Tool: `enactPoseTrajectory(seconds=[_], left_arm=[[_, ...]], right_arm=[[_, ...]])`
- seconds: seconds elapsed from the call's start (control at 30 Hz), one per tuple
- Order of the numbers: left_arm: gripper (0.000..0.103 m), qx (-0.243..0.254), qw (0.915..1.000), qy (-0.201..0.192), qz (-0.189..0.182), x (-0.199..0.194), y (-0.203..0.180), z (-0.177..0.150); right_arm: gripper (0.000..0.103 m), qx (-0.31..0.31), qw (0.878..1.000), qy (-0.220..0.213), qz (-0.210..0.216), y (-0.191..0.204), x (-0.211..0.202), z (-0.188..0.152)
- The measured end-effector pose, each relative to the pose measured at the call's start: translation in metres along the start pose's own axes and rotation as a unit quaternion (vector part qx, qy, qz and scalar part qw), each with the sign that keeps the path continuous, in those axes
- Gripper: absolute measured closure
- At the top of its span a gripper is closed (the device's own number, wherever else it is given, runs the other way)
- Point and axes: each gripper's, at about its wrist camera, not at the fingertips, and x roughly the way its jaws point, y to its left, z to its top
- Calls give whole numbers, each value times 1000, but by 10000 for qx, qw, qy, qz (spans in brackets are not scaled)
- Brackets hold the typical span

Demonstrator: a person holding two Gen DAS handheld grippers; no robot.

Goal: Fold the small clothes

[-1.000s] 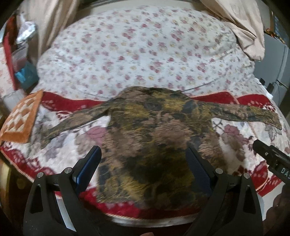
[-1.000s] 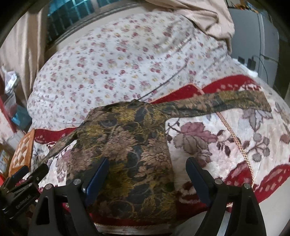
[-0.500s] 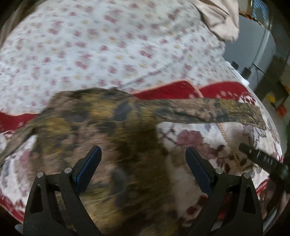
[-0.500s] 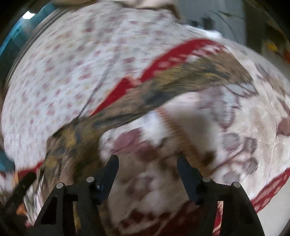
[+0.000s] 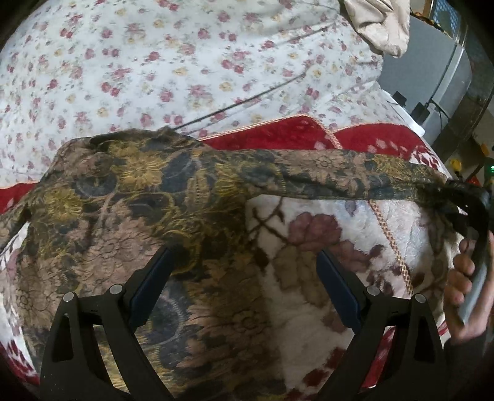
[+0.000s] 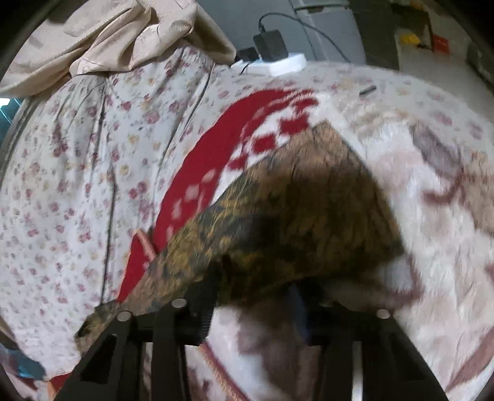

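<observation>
A dark floral brocade top [image 5: 129,197] lies spread on the blanket. Its long sleeve [image 5: 339,175] stretches out to the right and hangs slightly off the blanket. My left gripper [image 5: 244,271] is open, low over the top's right edge, one finger above the fabric and the other above bare blanket. At the far right my right gripper [image 5: 472,203] has the sleeve's end. In the right wrist view the sleeve end [image 6: 308,200] drapes over my right gripper [image 6: 256,287] and hides most of the fingers. Its jaws are closing with the sleeve between them.
The red and white flowered blanket [image 5: 308,246] lies under the top. A white quilt with small flowers [image 5: 185,61] bulges behind it, with a beige cloth [image 5: 379,27] on top. A power strip with chargers [image 6: 278,64] sits past the bed's edge. A person's hand [image 5: 463,277] grips the right tool.
Both grippers moved right and lower. The right one swung from the top's body out to the sleeve end and narrowed its jaws on it. The left stayed open.
</observation>
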Motion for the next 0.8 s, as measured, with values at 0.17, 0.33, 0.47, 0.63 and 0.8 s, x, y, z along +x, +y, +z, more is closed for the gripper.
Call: enactPoseTrajectory(seconds=[0.17,0.33,0.47,0.63,0.8], left_arm=[[9,-142,9993,-304,181,-37,39,-8],[9,-580,9964,-552,288,-78,98,-16],[9,-1041,9908,-619,606,-106,161,-25],[9,-1700,9787,-684,930,-126,251,-41],[9,-2239,9701,-326,877,-103,324,-56]], right_arm=[[100,-281,9986,-294,-336,15,-16,0],[100,-1529,9817,-1130,-87,108,-99,-43],[100,-2883,9422,-1695,216,210,-156,-114],[100,-4176,8881,-1529,1160,317,-182,-224],[100,-4606,8595,-246,2202,367,-134,-329]])
